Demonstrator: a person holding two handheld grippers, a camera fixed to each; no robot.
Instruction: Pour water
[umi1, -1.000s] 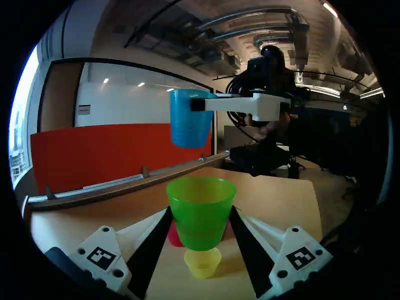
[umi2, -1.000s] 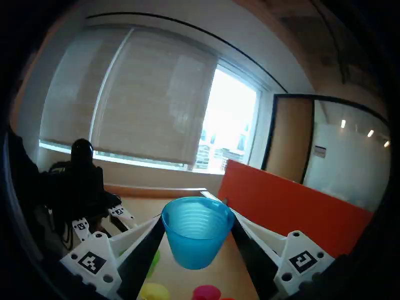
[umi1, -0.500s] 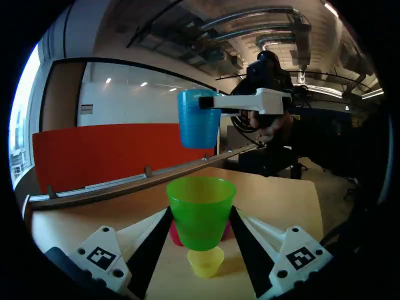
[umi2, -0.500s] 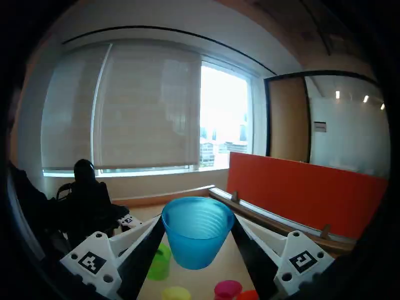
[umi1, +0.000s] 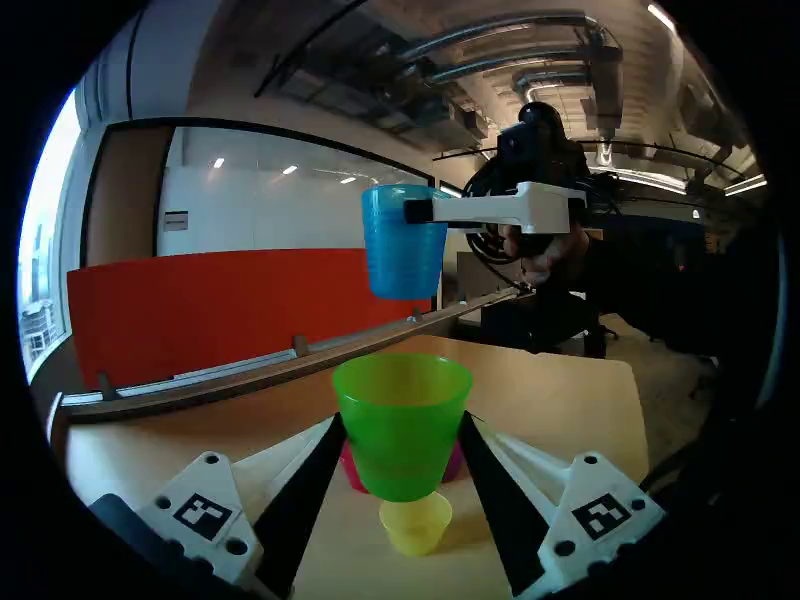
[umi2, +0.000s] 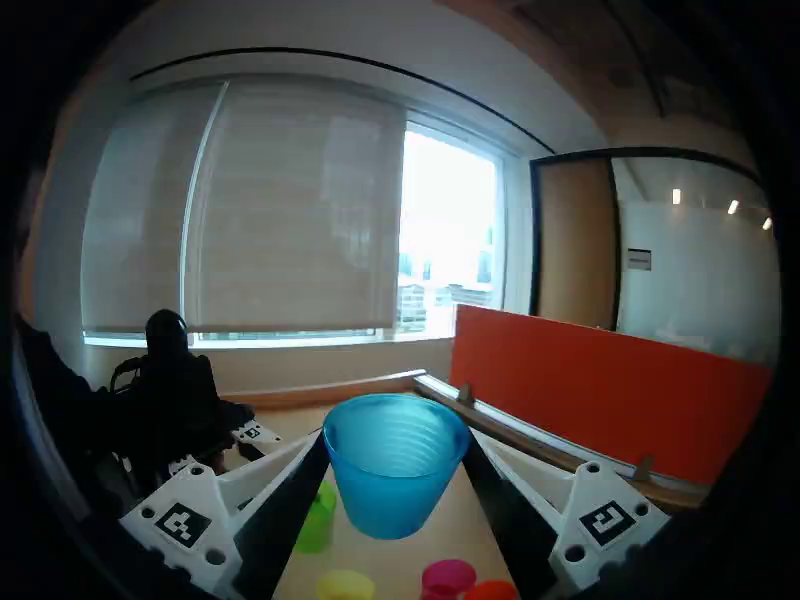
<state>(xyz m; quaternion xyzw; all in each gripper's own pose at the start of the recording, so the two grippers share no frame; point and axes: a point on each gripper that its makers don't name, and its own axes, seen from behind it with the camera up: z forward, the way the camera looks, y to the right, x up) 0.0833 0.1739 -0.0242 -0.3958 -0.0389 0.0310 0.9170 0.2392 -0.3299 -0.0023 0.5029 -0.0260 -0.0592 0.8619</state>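
Observation:
In the left gripper view my left gripper (umi1: 400, 440) is shut on an upright green cup (umi1: 402, 420) held above the wooden table (umi1: 560, 390). Higher up and farther off, the right gripper (umi1: 420, 212) holds a blue cup (umi1: 402, 242) upright, with a hand (umi1: 545, 250) behind it. The right gripper view shows my right gripper (umi2: 395, 470) shut on that blue cup (umi2: 395, 475), which looks empty. Below and to its left is the green cup (umi2: 318, 520) in the other gripper (umi2: 250, 440).
A yellow cup (umi1: 414, 522) and a pink cup (umi1: 352, 470) stand on the table under the green one; the yellow cup (umi2: 345, 585), pink cup (umi2: 447, 578) and an orange rim (umi2: 488, 590) lie below the blue one. A red partition (umi1: 220, 300) runs along the table's far edge.
The blue cup in the right gripper has drifted a little to the right and nearer above the green cup. The right gripper's camera swung level. My left gripper has stayed still.

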